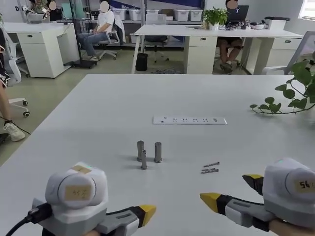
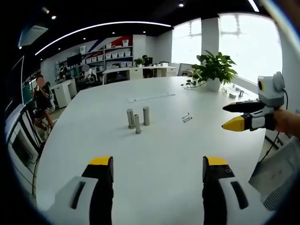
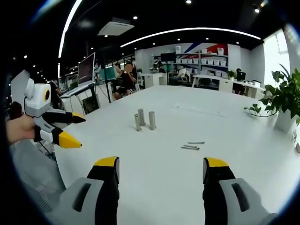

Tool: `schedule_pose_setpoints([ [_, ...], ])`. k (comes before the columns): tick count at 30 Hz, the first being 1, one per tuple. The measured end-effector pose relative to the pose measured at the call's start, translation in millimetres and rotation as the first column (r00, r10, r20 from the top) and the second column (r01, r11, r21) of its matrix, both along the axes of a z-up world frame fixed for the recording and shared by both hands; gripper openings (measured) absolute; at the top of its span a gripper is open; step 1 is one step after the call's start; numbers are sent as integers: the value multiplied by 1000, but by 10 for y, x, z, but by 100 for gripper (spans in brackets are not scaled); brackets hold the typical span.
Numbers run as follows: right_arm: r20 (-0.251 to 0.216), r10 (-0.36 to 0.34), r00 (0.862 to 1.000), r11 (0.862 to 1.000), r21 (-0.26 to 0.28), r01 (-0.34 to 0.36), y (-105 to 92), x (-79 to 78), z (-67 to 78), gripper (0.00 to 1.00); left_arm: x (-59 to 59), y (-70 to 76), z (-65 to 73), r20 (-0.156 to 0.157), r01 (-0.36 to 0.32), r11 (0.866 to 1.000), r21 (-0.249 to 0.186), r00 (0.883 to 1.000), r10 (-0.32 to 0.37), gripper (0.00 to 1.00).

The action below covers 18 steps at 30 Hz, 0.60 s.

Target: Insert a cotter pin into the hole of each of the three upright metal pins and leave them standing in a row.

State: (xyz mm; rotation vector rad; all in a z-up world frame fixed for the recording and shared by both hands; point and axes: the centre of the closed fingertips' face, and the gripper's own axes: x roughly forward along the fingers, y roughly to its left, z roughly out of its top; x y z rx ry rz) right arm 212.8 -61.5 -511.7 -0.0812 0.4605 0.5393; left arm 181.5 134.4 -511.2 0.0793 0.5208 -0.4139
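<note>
Head view: metal pins (image 1: 147, 153) stand on the desk (image 1: 98, 108); cotter pins (image 1: 210, 167) lie flat beside them, nearer my right claw (image 1: 231, 191).
Left gripper view: my left claw (image 2: 159, 164) is spread, empty.
Right gripper view: right claw spread, empty; cotter pins ahead, lying crosswise.

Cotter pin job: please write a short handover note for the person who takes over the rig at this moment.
Left gripper: open, empty, hovering over the near side of the table.
Right gripper: open, empty, also over the near side.
Metal pins: three, upright, in a tight cluster mid-table, not in a row.
Cotter pins: lying loose on the table, to the right of the cluster; their number is hard to tell.
Done: nothing yet; no cotter pin is picked or inserted.
Left: insert a cotter pin into each metal pin, then stand all three in a row.
</note>
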Motion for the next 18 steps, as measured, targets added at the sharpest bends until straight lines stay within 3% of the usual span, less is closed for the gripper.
schedule_pose_setpoints([
  [18,-20,-25,999,1000,18,25,-44,8,-5,60,18,32,11,11,-18,1000,-8,1000,18,73],
])
